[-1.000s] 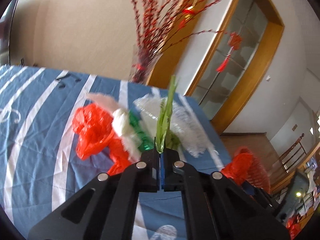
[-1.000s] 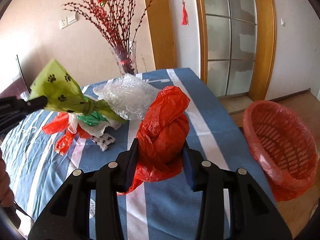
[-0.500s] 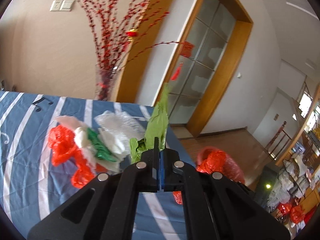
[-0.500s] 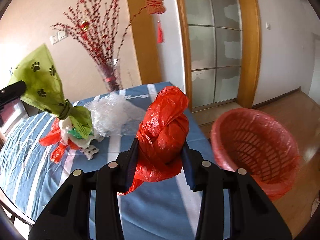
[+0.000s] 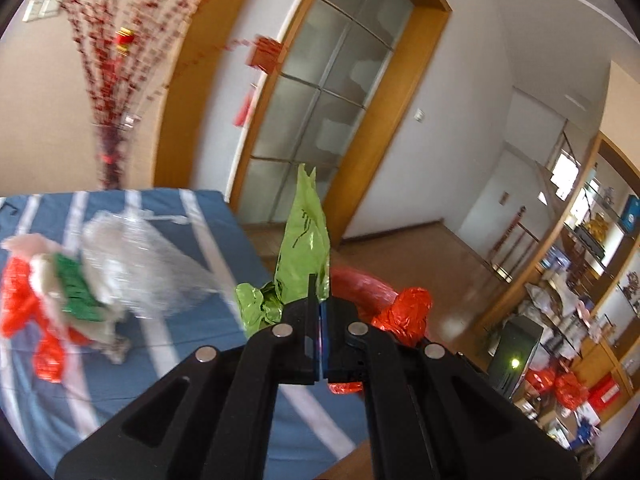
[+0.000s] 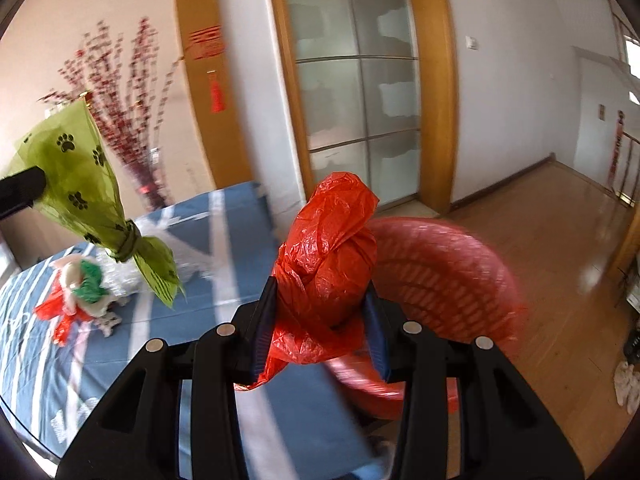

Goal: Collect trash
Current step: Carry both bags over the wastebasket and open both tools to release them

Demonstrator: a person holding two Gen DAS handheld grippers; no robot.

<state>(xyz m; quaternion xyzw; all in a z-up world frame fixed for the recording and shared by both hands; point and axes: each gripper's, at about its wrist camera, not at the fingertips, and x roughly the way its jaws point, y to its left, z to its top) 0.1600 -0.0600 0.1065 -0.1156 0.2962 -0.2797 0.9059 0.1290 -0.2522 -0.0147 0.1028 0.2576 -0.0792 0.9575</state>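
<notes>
Carry step: my left gripper (image 5: 320, 312) is clamped flat on the green bag (image 5: 304, 256), my right gripper (image 6: 322, 300) pinches the red bag (image 6: 328, 256), both past the table's (image 6: 192, 360) right edge. Next: over the red basket (image 6: 452, 280), probably floor-level, then release both; 1 trash pile (image 6: 84, 296) remains mid-table.

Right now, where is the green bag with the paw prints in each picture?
Left wrist view: the green bag stands up at the middle, pinched in the shut left gripper.
Right wrist view: the same green bag hangs at the far left, above the blue striped table.
Shared landmark: the red basket, beyond the table's edge in both.
</notes>
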